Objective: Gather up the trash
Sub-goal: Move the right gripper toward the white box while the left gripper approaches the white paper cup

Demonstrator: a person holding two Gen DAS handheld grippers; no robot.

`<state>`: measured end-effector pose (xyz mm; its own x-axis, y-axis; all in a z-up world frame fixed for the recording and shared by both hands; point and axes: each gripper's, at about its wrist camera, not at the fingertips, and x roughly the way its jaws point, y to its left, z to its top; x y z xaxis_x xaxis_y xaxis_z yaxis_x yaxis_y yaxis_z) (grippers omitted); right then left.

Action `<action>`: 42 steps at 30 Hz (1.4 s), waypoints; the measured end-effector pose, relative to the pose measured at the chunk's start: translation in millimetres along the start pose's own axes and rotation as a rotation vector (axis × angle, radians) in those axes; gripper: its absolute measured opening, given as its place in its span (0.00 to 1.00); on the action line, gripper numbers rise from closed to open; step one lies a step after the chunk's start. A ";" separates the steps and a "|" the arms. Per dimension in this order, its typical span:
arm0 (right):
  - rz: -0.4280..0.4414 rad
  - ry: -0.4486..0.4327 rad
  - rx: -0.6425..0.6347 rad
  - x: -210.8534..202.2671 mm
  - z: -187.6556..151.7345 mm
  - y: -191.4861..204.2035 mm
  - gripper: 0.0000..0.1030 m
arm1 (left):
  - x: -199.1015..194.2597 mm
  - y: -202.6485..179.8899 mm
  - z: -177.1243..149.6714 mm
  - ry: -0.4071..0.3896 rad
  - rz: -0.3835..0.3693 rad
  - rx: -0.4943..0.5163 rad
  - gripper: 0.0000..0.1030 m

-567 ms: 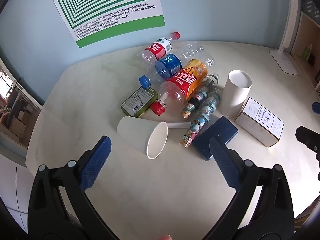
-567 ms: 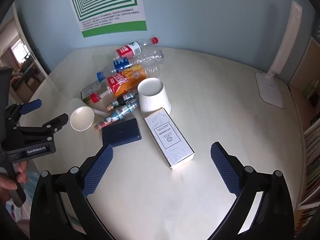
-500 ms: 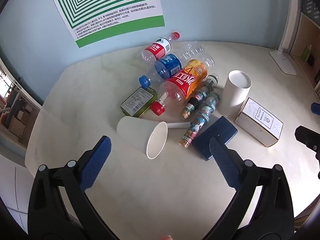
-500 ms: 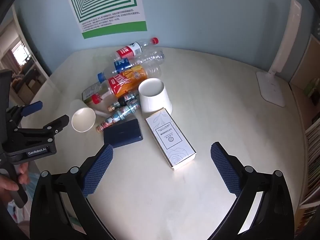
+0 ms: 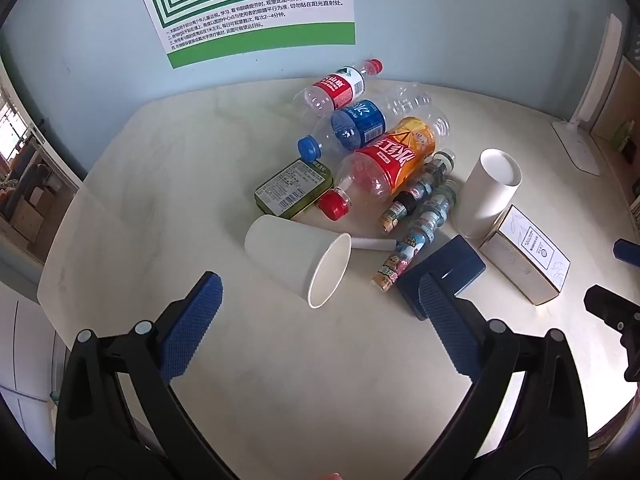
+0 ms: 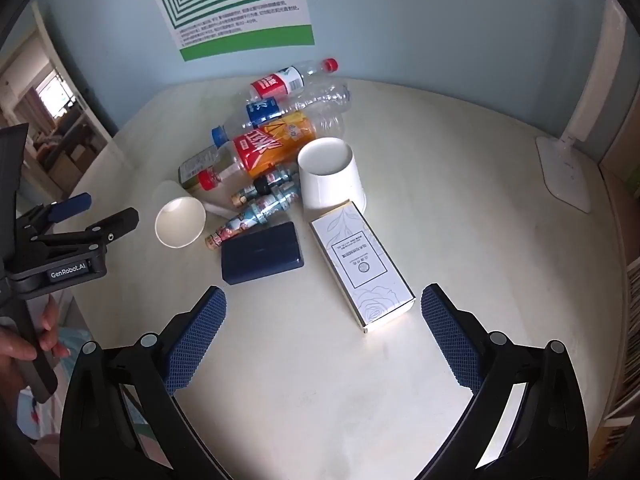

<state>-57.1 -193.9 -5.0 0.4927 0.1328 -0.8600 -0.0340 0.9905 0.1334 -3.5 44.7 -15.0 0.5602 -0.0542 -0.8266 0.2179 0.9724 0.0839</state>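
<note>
A pile of trash lies mid-table: a tipped white paper cup (image 5: 298, 258) (image 6: 180, 222), an upright white cup (image 5: 488, 194) (image 6: 330, 176), three plastic bottles (image 5: 386, 164) (image 6: 276, 146), small bottles (image 5: 420, 216) (image 6: 256, 212), a green tin (image 5: 294, 188), a dark blue case (image 5: 442, 276) (image 6: 262, 254) and a white carton (image 5: 524, 266) (image 6: 360, 266). My left gripper (image 5: 320, 324) is open and empty, just short of the tipped cup. My right gripper (image 6: 322, 330) is open and empty, just short of the carton.
A white desk lamp (image 6: 572, 160) stands at the table's far right. A green-striped poster (image 5: 244, 8) hangs on the blue wall behind. The table edge (image 5: 60, 248) curves away at the left. Shelves (image 6: 632, 280) are at the right.
Both grippers have edged slightly forward toward the pile. Both stay open and nothing on the table has moved.
</note>
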 end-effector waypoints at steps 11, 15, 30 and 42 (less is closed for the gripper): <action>0.007 0.011 0.004 7.3 0.5 -4.2 0.94 | 3.0 -8.3 7.5 0.037 0.028 0.014 0.94; 0.011 0.017 0.002 9.1 1.4 -5.5 0.94 | 6.3 -8.2 7.9 0.046 0.028 0.022 0.94; 0.001 0.039 -0.011 18.1 3.8 -1.0 0.94 | 16.2 -2.2 6.7 0.064 0.019 0.010 0.94; -0.016 0.080 -0.041 36.8 3.9 -6.2 0.94 | 43.5 12.8 2.5 0.106 0.004 0.016 0.94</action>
<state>-35.4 -195.3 -35.5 0.4220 0.1181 -0.8988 -0.0633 0.9929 0.1008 25.7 54.3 -48.5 0.4737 -0.0247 -0.8804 0.2292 0.9686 0.0961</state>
